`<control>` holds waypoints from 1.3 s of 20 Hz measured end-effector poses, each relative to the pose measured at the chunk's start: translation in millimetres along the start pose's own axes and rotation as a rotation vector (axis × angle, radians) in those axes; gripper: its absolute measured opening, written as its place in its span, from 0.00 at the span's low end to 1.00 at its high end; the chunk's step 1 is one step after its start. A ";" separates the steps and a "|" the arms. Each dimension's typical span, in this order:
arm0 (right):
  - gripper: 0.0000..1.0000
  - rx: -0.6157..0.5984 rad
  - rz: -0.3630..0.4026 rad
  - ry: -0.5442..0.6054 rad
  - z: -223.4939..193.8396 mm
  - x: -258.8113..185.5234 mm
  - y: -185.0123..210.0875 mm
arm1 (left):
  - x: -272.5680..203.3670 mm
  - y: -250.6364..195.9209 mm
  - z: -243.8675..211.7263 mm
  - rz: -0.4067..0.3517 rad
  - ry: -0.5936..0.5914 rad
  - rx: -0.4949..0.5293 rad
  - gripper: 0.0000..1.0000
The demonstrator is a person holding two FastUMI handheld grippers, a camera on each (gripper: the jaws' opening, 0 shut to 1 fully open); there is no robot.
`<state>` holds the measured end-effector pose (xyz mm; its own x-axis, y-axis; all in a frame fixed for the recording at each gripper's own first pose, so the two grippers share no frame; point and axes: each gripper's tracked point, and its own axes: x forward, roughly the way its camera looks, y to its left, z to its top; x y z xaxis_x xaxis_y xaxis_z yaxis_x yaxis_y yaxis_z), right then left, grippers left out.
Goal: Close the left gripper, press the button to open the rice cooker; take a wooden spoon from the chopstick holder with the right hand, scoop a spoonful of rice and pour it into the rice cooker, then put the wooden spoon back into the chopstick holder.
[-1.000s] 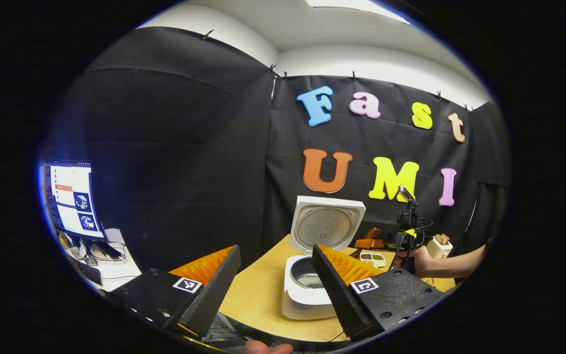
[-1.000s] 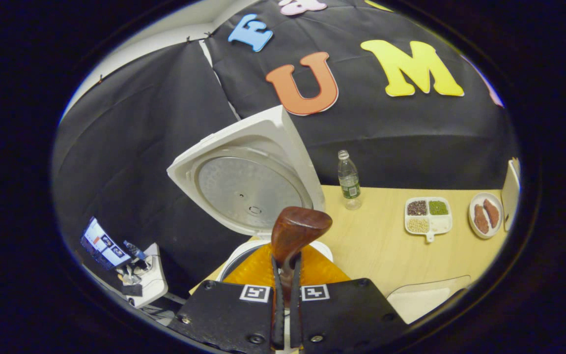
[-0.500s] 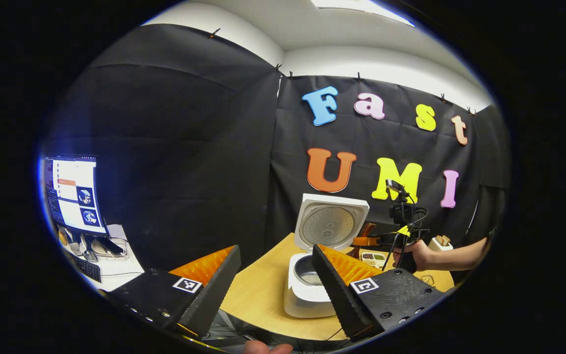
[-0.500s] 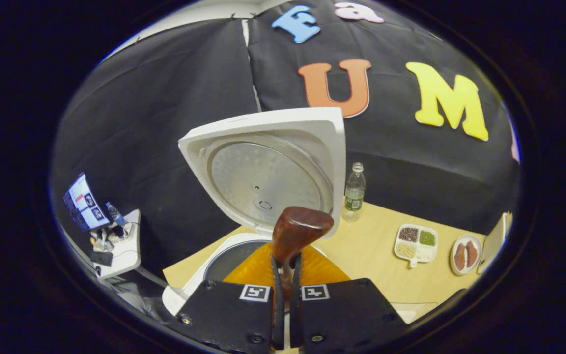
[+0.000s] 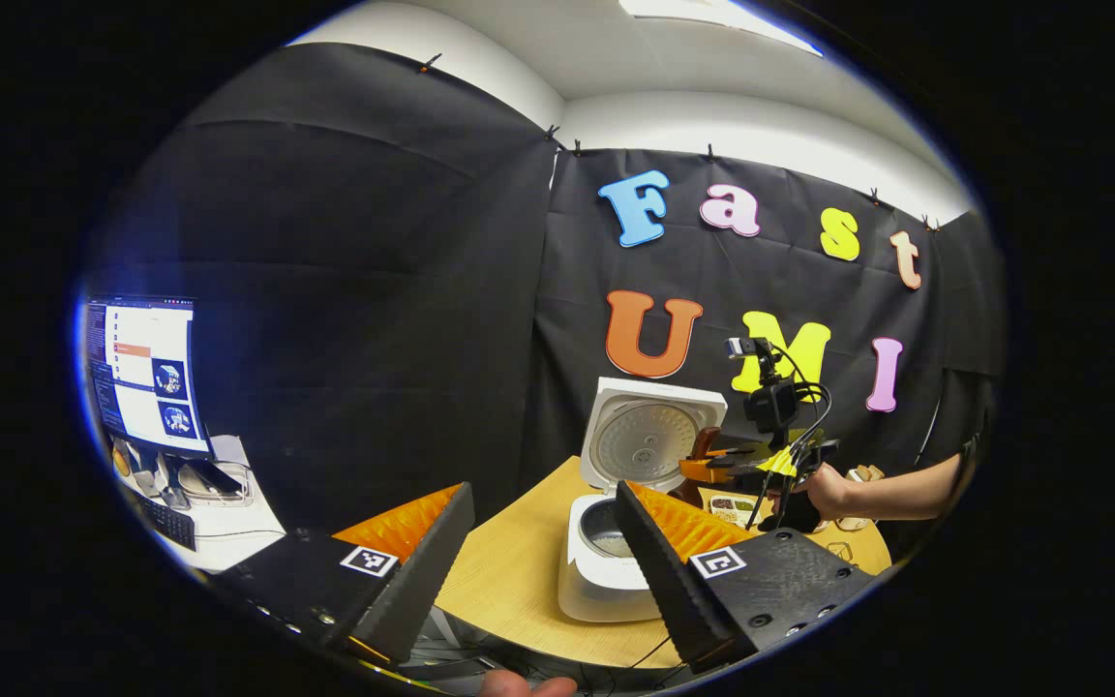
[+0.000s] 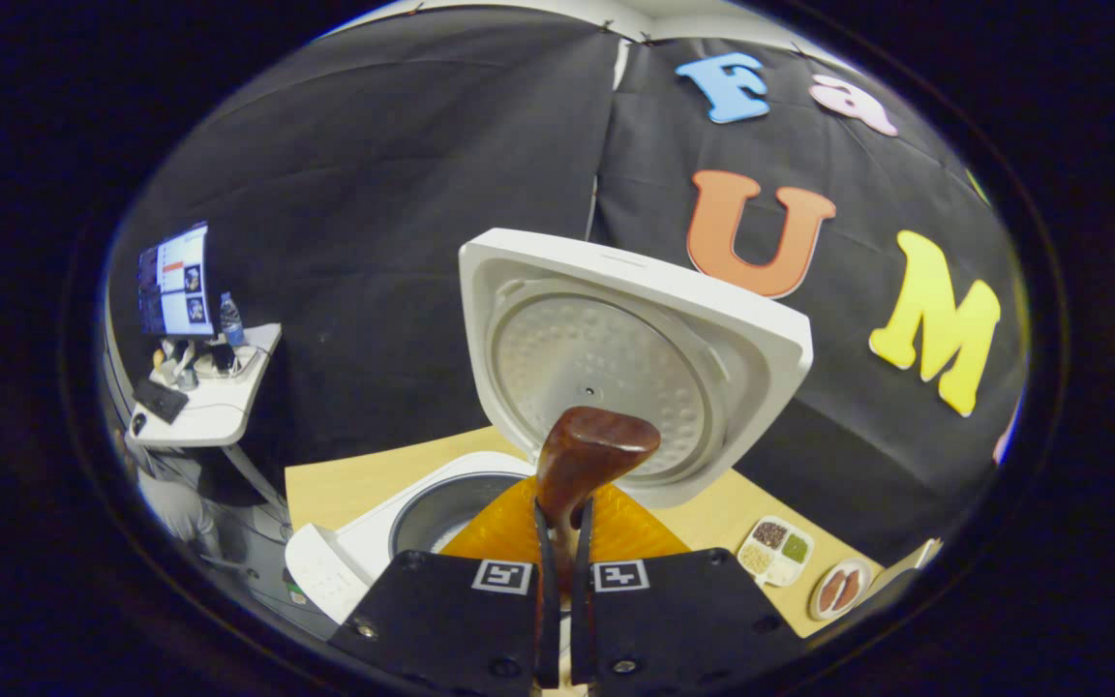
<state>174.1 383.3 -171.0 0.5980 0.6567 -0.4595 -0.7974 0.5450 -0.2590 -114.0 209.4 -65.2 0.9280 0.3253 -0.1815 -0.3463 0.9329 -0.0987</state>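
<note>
Two tools under my control work a wooden surface (image 5: pixel 519 581) inside a black-draped booth. My right tool (image 6: pixel 557 600) is clamped on the wooden spoon (image 6: pixel 585 455), its bowl raised before the rice cooker (image 6: pixel 364 552), whose lid (image 6: pixel 616 368) stands open over the inner pot. My left tool (image 5: pixel 543 542) hangs back with its fingers spread wide, holding nothing. Beyond the cooker sit a divided dish of grains (image 6: pixel 776 552) and a small plate (image 6: pixel 838 589). Off to one side, a white desk (image 6: pixel 204 411) carries a lit monitor (image 6: pixel 173 281).
</note>
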 end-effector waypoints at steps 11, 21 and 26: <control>0.10 -0.239 0.003 -0.067 14.3 -15.3 23.6 | -5.5 -13.0 1.4 -0.029 -0.013 0.001 0.94; 0.10 0.151 0.000 -0.196 26.0 -93.2 -9.5 | -1.0 -55.2 9.7 -0.114 -0.019 0.012 0.94; 0.10 0.253 -0.054 -0.282 28.1 -157.0 -52.2 | 4.9 -90.4 7.8 -0.170 -0.015 0.009 0.94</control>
<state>124.1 266.4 -61.5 0.6655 0.7219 -0.1896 -0.7401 0.6711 -0.0424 -77.0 127.8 -49.5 0.9751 0.1646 -0.1486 -0.1827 0.9761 -0.1179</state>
